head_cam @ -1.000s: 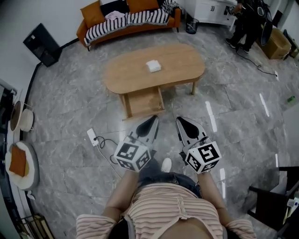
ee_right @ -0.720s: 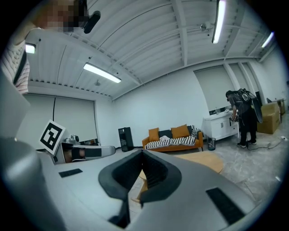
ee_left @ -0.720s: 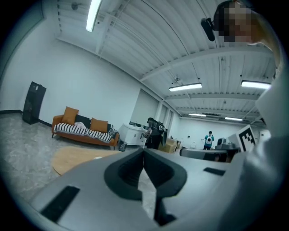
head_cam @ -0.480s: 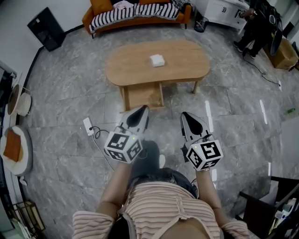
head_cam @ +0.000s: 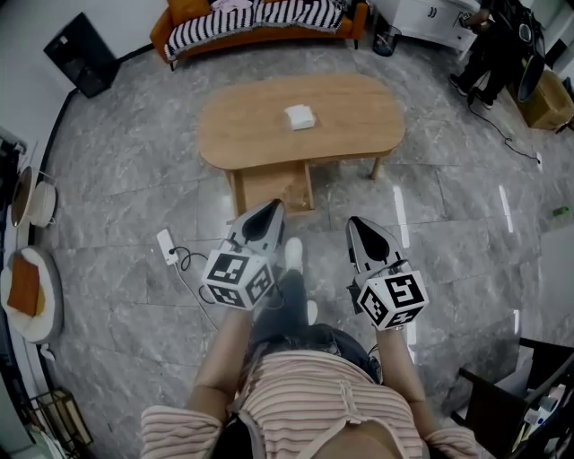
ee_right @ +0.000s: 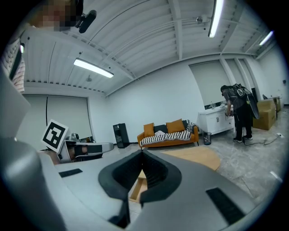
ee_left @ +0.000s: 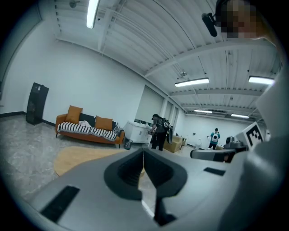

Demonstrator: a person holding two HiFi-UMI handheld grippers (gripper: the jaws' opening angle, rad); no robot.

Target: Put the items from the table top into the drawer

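A small white box-like item lies at the middle of the oval wooden table. Under the tabletop a wooden drawer stands pulled out toward me. My left gripper is held over the floor just short of the drawer's front, its jaws shut and empty. My right gripper hangs beside it, further right, also shut with nothing in it. In the left gripper view the closed fingertips point at the table. The right gripper view shows the drawer below its closed tips.
A power strip with a cable lies on the floor left of my left gripper. An orange sofa and a black speaker stand behind the table. A person stands far right near a cardboard box.
Both grippers have moved forward toward the table, still shut. The table and drawer now sit nearer in the head view, and a foot has stepped forward between the grippers.
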